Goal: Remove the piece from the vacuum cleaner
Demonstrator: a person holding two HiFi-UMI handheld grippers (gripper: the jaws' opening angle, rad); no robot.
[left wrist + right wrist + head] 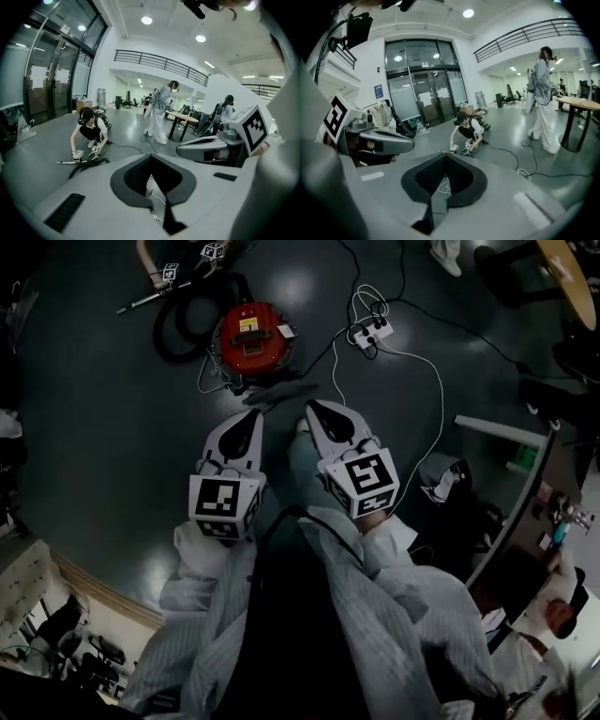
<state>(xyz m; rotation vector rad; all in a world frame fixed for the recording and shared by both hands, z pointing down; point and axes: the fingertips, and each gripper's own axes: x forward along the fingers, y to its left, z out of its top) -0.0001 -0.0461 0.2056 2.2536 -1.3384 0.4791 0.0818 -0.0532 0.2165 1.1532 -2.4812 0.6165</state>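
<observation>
— Looking across the floor [94, 409], is anything getting done yet?

— Not that I am seeing. The red vacuum cleaner [251, 338] is sitting on the floor ahead of the person, well apart from both tools. Nothing is looking detached from its body.

— And the hose [178, 320]?

— It is curling beside the cleaner, to its left in the head view, and running up to the wand [150, 298]. Another person [89, 131] is crouching there with a separate pair of grippers. Which piece is meant, I am not managing to tell.

— What are our own tools doing?

— The left gripper [253, 416] and the right gripper [312, 409] are hanging side by side above the floor. Both are pointing toward the cleaner, jaws pressed together and carrying nothing.

— So the whole job is waiting?

— I am judging so: approaching, gripping and pulling the piece free are all remaining.
</observation>
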